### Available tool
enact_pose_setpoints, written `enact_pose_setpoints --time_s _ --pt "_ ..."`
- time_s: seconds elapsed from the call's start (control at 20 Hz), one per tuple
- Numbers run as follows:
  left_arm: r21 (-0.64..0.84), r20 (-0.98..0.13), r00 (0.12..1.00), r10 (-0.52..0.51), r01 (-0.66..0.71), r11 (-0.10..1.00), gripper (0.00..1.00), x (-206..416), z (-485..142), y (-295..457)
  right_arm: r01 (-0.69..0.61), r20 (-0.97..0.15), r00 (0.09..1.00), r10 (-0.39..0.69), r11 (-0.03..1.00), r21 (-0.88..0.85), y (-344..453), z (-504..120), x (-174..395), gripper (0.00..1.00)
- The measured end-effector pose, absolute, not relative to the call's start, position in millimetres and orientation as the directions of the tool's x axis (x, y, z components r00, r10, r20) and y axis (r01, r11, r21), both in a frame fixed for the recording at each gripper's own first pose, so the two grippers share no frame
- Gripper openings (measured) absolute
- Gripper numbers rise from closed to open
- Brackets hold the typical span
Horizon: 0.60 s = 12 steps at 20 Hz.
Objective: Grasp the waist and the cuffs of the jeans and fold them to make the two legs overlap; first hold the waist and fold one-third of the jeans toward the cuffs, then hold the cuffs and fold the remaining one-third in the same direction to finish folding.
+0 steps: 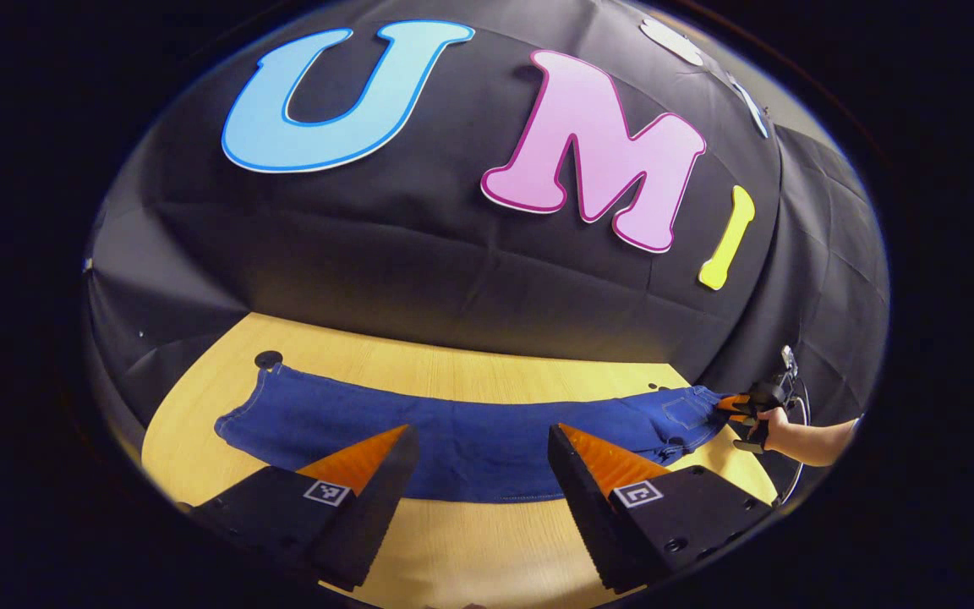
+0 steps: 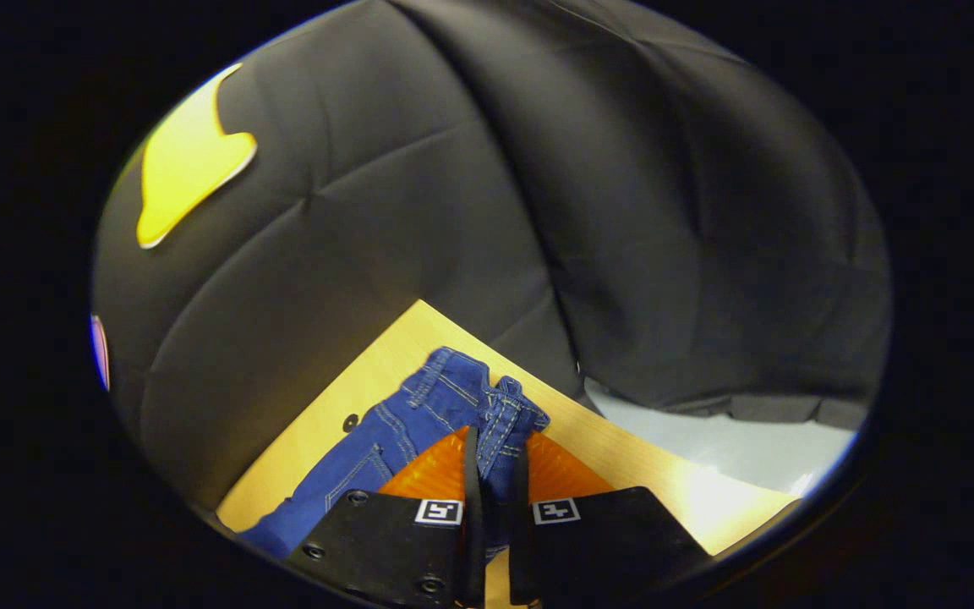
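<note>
We see the left gripper (image 1: 480,444) spread wide above the jeans (image 1: 470,431) on the table (image 1: 470,541), while the right gripper (image 2: 495,461) pinches the waist

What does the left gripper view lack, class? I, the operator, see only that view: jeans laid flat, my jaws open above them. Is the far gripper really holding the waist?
Observer: Yes. In the right gripper view the right gripper has both fingers clamped on a bunched fold of the jeans at the waist.
Operator: Is the waist lifted?
Observer: The pinched waistband stands up between the fingers; the rest lies on the wooden table.
Operator: Anything past the table's edge there?
Observer: A pale floor beneath the black cloth wall.
</note>
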<state>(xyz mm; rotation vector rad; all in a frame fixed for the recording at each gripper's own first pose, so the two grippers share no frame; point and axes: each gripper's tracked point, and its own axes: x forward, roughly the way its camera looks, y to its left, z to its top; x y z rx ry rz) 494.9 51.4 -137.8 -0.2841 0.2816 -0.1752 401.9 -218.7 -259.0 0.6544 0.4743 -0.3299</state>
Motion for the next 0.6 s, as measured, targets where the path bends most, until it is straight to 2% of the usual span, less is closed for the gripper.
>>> enact_pose_setpoints --time_s 0.25,0.45,0.6 --pt "-0.31 -0.254 0.947 -0.199 0.115 0.944 0.97 477.6 -145.0 72.1 0.304 -0.347 0.928 -0.134 0.81 0.501 -192.6 -183.8 404.9 0.15" --pt "-0.302 -0.265 0.942 -0.205 0.121 0.946 0.97 459.7 -155.0 84.3 0.13 -0.205 0.978 -0.041 0.886 0.445 -161.7 -147.2 365.5 0.14" --pt "-0.295 -0.275 0.936 -0.222 0.138 0.946 0.97 441.1 -166.4 89.8 -0.018 -0.124 0.99 0.075 0.914 0.406 -147.3 -146.6 340.6 0.14"
